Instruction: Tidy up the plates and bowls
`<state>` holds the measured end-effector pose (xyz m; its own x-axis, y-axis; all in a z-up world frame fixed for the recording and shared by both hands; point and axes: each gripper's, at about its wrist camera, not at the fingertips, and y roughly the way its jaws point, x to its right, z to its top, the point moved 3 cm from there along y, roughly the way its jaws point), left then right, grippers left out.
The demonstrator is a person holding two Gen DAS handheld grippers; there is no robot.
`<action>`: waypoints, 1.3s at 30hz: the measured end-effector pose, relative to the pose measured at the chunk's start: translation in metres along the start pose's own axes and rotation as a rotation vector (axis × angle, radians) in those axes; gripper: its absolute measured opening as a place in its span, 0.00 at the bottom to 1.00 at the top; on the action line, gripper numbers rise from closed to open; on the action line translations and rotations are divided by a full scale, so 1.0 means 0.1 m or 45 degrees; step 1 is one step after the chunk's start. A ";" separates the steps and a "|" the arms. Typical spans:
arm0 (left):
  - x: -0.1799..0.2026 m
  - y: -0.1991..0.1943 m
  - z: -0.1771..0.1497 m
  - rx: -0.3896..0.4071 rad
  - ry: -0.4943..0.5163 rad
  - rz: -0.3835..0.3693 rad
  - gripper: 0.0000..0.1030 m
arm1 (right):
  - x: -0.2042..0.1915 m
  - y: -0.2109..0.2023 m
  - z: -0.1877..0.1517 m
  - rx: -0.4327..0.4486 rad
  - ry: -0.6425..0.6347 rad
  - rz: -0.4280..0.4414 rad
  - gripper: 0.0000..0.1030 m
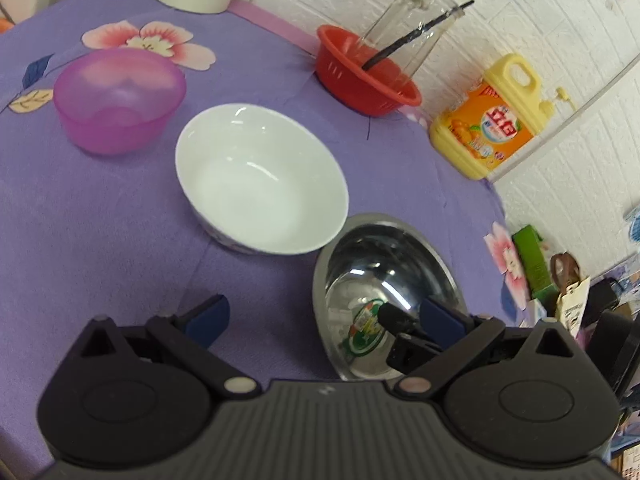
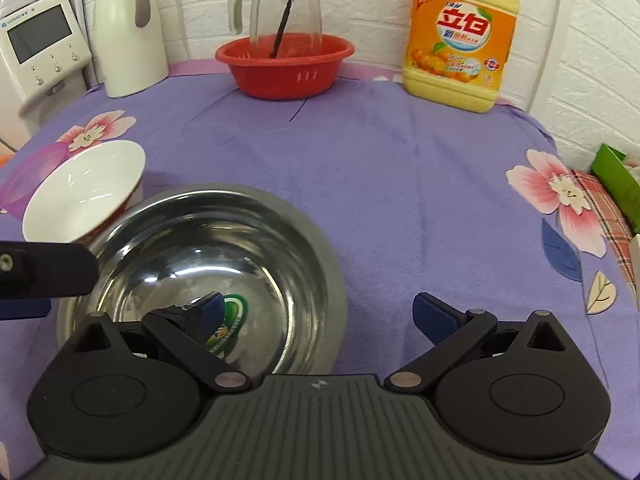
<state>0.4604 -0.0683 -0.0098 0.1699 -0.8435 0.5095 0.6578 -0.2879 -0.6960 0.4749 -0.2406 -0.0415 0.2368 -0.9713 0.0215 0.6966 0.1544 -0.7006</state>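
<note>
Both hand-held grippers, left (image 1: 324, 322) and right (image 2: 316, 316), gape wide, holding nothing, straddling steel bowl (image 2: 208, 248) rim beside white bowl (image 1: 260, 176).

Bowls: 3 – 1 purple (image 1: 120, 98), 1 white (image 1: 262, 178), 1 steel (image 2: 208, 276). 1 red basket (image 2: 285, 66) w/ 1 glass jug (image 2: 285, 8) in it. 1 soap jug (image 2: 460, 34). 1 white flask (image 2: 130, 36). 1 appliance w/ screen (image 2: 38, 46). Grippers: 2 – left (image 1: 324, 318), right (image 2: 320, 314).
</note>
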 end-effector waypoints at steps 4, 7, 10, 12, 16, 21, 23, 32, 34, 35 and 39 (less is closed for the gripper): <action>0.01 0.08 -0.04 -0.055 -0.023 -0.030 0.97 | -0.09 0.05 -0.02 -0.020 -0.051 0.019 1.00; 0.08 0.14 -0.03 -0.065 0.009 -0.031 0.90 | -0.10 0.05 -0.03 -0.026 -0.039 0.046 1.00; 0.13 0.19 -0.03 -0.064 0.047 -0.059 0.79 | -0.11 0.07 -0.03 -0.025 -0.027 0.058 1.00; 0.16 0.19 0.00 -0.072 0.065 -0.103 0.63 | -0.13 0.06 -0.04 -0.021 -0.023 0.061 1.00; 0.19 0.18 -0.01 -0.076 0.129 -0.118 0.52 | -0.23 0.01 -0.07 0.011 -0.023 0.090 1.00; 0.19 0.09 -0.12 -0.089 0.198 -0.118 0.39 | -0.30 -0.13 -0.18 0.000 0.011 0.088 1.00; 0.17 0.02 -0.20 -0.111 0.220 -0.112 0.38 | -0.35 -0.22 -0.25 -0.013 0.010 0.091 1.00; 0.06 -0.62 -0.75 -0.189 0.369 -0.196 0.38 | -0.58 -0.83 -0.79 -0.009 0.007 0.054 1.00; 0.00 -0.80 -0.87 -0.198 0.395 -0.225 0.38 | -0.66 -1.02 -0.93 0.015 0.013 0.048 1.00; -0.03 -0.89 -0.93 -0.200 0.409 -0.232 0.38 | -0.70 -1.10 -0.99 0.028 0.017 0.049 1.00; -0.15 -1.12 -1.15 -0.205 0.444 -0.237 0.38 | -0.91 -1.41 -1.24 0.073 0.032 0.063 1.00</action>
<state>0.2998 -0.0756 0.0026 -0.2172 -0.8654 0.4515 0.5263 -0.4934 -0.6925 0.2713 -0.1966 -0.0336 0.2553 -0.9664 -0.0306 0.7224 0.2117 -0.6583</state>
